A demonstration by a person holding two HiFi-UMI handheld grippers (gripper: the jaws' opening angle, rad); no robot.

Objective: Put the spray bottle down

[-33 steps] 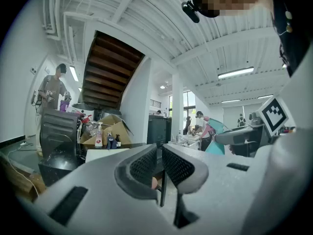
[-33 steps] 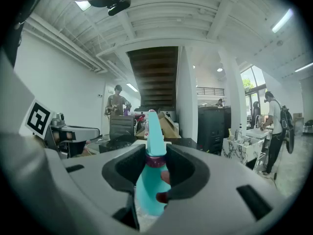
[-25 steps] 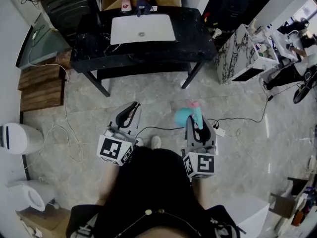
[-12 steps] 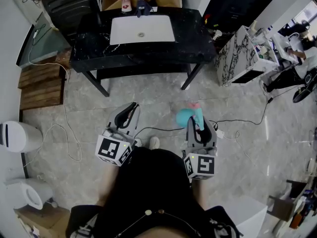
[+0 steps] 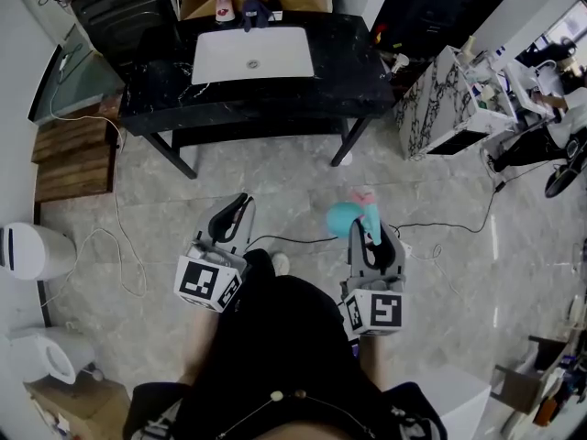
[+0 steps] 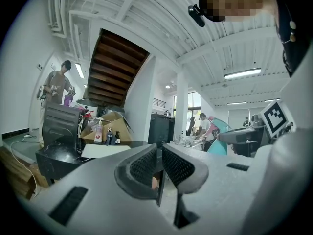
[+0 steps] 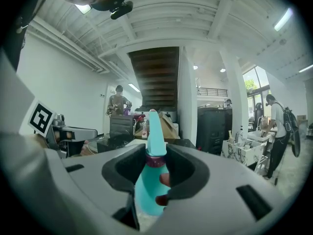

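Right gripper (image 7: 155, 168): clenched on the teal spray bottle (image 7: 151, 185). The pads press its narrow upper body at the purple collar, and the tapered top points out ahead of the jaws.
Left gripper (image 6: 160, 163): jaws drawn together with nothing between them, held beside the right gripper.
Spray bottle's place: between the right gripper's jaws. It hangs in the air over the tiled floor (image 5: 275, 177) and touches no surface.
Nearest setting-down place: a black counter (image 5: 362, 67) with a white sink (image 5: 252, 55) lies well ahead of both grippers. Bottles stand at its far edge.
Done: as far as the views show, only the grasp. The bottle is secure and carried at the person's front.
Left to do: by my judgement, the whole put-down. The bottle has to be brought over a surface, lowered until its base rests, and released.
Progress: early, since nothing is set down yet.
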